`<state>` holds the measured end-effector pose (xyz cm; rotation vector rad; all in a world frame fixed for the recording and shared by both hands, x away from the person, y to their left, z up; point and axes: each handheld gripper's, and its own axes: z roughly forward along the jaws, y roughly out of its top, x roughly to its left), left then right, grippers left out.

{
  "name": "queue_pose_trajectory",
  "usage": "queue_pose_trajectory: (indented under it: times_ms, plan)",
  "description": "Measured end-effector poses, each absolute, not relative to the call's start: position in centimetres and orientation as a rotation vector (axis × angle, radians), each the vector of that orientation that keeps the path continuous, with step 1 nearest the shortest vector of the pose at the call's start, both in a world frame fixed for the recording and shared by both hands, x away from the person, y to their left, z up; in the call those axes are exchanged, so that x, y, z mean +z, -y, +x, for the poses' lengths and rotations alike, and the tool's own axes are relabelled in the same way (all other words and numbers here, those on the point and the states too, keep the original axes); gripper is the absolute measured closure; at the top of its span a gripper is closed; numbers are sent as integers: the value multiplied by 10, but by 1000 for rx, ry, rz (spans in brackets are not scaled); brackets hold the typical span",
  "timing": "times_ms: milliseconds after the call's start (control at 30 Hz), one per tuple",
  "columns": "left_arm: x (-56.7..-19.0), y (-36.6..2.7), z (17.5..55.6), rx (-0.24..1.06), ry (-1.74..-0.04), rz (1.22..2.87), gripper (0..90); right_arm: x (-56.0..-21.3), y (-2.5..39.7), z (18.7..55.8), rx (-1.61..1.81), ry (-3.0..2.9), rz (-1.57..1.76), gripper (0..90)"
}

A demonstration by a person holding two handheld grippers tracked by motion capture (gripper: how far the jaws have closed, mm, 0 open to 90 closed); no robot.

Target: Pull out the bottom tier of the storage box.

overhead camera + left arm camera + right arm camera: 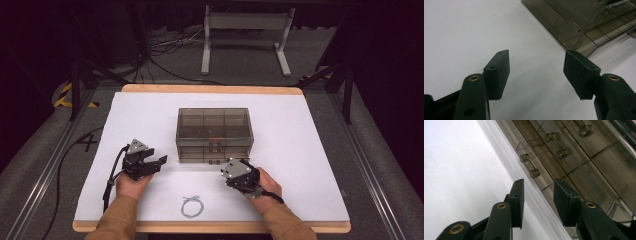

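A smoky clear plastic drawer box (pixel 214 133) stands in the middle of the white table cover (pixel 145 115). Its front has small bar handles; the lower handle (pixel 529 165) lies just ahead of my right gripper (pixel 537 192), whose jaws stand open and empty. In the high view the right gripper (pixel 231 169) sits at the box's front right corner. My left gripper (pixel 159 162) rests left of the box, open and empty, and in its own view the left gripper (pixel 536 67) looks at the box's corner (pixel 579 30). A small coil of pale wire (pixel 192 206) lies near the front edge.
The wooden table edge (pixel 210 89) frames the white cover. Behind the table a grey metal stand (pixel 245 35) and loose cables (pixel 165 50) are on the floor. Metal rails (pixel 45 170) run along both sides.
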<state>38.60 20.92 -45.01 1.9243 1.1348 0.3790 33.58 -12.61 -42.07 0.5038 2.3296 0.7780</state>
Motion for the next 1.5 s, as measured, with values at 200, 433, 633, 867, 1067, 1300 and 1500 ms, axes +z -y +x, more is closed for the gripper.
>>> queue_pose_trajectory:
  times_ms: [200, 433, 633, 867, 1067, 1300, 1500]
  plan:
    - [-450, -209, 385, 380, -1133, 1928, 384, -419, 143, 340, 904, -2360, 562, 592]
    - [-450, -209, 384, 377, -1130, 1930, 383, -422, 158, 347, 1028, -2399, 606, 567]
    - [-450, -209, 384, 378, -1127, 1932, 382, -423, 167, 352, 1164, -2442, 621, 534]
    - [-450, -209, 384, 379, -1129, 1926, 382, -420, 175, 360, 1211, -2502, 630, 561]
    - [-450, -209, 384, 379, -1128, 1928, 382, -410, 180, 370, 1141, -2579, 590, 588]
    - [-450, -209, 385, 380, -1130, 1926, 382, -400, 180, 378, 1034, -2622, 545, 608]
    - [-450, -209, 385, 381, -1130, 1927, 382, -395, 178, 390, 969, -2685, 477, 626]
